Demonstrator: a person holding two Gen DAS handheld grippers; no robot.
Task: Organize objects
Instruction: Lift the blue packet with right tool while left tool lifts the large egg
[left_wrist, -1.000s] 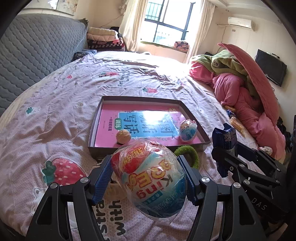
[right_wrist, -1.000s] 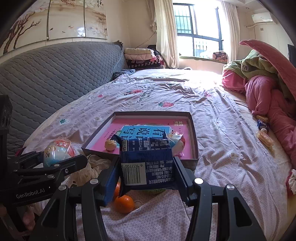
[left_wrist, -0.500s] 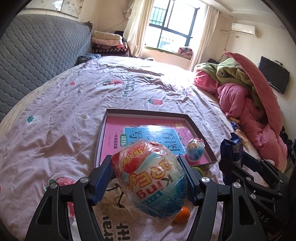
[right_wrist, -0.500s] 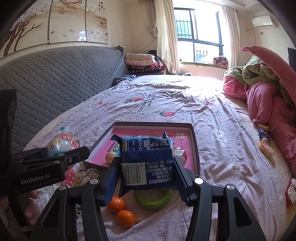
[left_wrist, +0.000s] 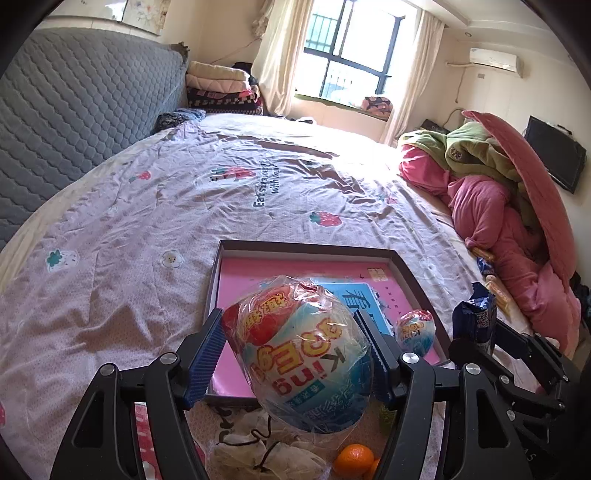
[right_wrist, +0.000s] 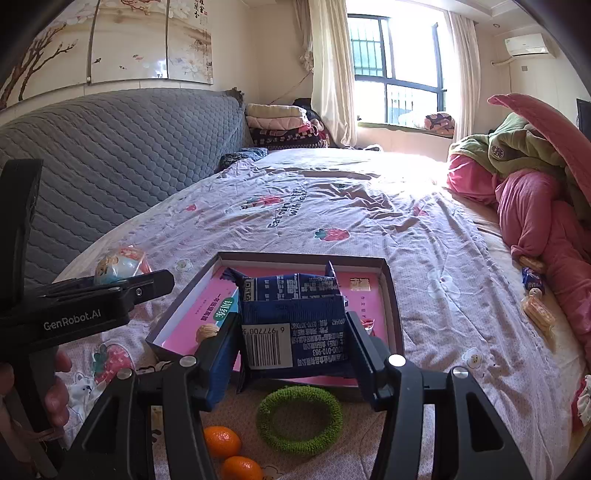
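A large egg-shaped toy (left_wrist: 301, 354), wrapped in clear plastic, is clamped between the blue pads of the left gripper (left_wrist: 291, 354) and is held above the near edge of a shallow dark-rimmed tray (left_wrist: 306, 248) that lies on the bed (left_wrist: 147, 206). A pink book with a blue panel (left_wrist: 258, 273) is seen lying flat in the tray, and a smaller wrapped egg (left_wrist: 415, 328) is seen on it near the tray's right rim. A dark blue snack packet (right_wrist: 291, 321) with a barcode is gripped between the pads of the right gripper (right_wrist: 291, 347), also over the tray's near side. In the right wrist view a walnut-like brown ball (right_wrist: 207, 331) is seen inside the tray at its near left corner. Just in front of the tray, on the sheet, a green fuzzy ring (right_wrist: 299, 419) is seen, with two small oranges (right_wrist: 221, 441) lying beside it to the left. A crumpled white bag (left_wrist: 266, 448) is seen below the left gripper. Pink and green bedding (left_wrist: 495, 206) is piled at the right.
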